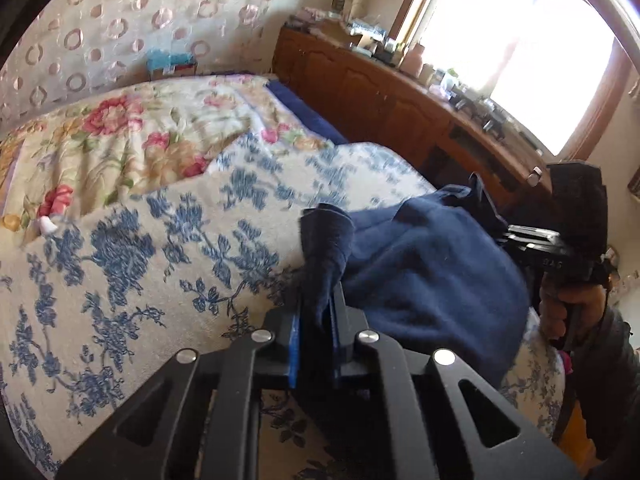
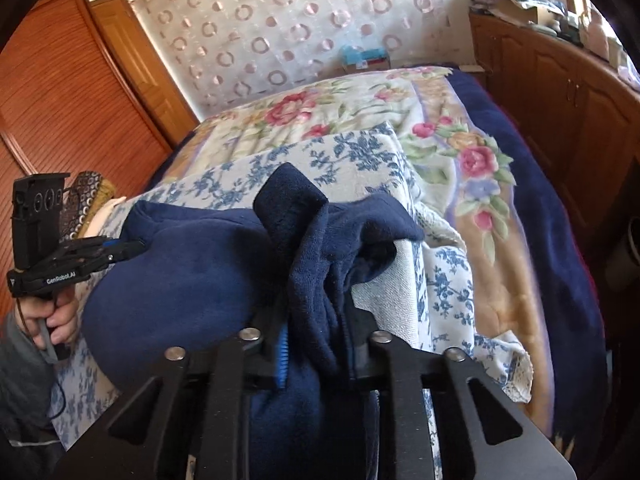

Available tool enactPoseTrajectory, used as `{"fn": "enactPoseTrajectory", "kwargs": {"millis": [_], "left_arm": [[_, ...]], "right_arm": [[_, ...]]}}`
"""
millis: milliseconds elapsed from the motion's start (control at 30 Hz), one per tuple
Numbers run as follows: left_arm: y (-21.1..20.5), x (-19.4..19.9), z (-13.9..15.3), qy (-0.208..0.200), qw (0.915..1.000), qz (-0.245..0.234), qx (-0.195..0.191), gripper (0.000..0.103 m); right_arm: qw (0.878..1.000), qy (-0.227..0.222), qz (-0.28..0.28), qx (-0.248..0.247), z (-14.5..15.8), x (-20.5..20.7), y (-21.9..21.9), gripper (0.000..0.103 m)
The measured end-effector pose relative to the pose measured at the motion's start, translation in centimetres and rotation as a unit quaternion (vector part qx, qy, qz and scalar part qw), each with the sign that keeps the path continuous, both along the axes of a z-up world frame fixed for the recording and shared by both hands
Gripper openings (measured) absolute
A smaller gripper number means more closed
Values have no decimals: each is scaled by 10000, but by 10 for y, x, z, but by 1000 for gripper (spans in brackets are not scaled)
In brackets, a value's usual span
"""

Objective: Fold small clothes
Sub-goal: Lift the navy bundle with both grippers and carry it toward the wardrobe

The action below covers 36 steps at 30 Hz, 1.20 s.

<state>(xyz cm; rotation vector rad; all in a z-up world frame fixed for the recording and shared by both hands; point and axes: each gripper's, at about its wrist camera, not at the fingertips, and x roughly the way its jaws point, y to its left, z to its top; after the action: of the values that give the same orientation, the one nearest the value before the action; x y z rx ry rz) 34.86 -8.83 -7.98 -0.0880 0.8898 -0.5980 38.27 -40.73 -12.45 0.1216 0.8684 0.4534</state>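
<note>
Navy garment [image 2: 192, 280] is held slung between both tools above the bed [image 2: 452, 152]; left hand-held gripper [image 1: 318, 312] clamped on one corner, right hand-held gripper [image 2: 316, 344] on the other; long axis runs gripper to gripper, neither nearer.

- A garment [image 1: 432, 264] lies on a spread cloth [image 1: 160, 264] atop the bed's blanket [image 1: 120, 140].
- Left gripper [image 1: 316, 308] and right gripper [image 2: 316, 340] each pinch an edge of it.
- A cabinet [image 1: 392, 108] stands beyond the bed, below the window [image 1: 516, 48].
</note>
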Motion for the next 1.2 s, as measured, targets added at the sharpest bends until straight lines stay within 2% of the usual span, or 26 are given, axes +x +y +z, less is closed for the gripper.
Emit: {"fn": "enactPoseTrajectory", "kwargs": {"millis": [100, 333, 533, 800, 1000, 1100, 1200], "left_arm": [[7, -16, 23, -306, 9993, -37, -217, 7], [34, -50, 68, -849, 9957, 169, -323, 6], [70, -77, 94, -1237, 9910, 484, -157, 6], [127, -108, 107, -1516, 9835, 984, -63, 6], [193, -144, 106, -1729, 9718, 1588, -206, 6], [233, -164, 101, -1814, 9622, 1997, -383, 6], [259, -176, 98, -1944, 9513, 2359, -388, 6]], "right_arm": [[9994, -328, -71, 15, 15, -14, 3, 14], [9933, -1142, -30, 180, 67, -44, 28, 13], [9897, -1386, 247, 242, 88, -47, 65, 13], [9840, -1600, 758, 217, 107, -41, 131, 13], [9764, -1697, 1332, 133, 124, -35, 196, 13], [9680, -1829, 1716, 52, 137, -36, 235, 13], [9580, -1970, 2084, -72, 147, -34, 280, 13]]}}
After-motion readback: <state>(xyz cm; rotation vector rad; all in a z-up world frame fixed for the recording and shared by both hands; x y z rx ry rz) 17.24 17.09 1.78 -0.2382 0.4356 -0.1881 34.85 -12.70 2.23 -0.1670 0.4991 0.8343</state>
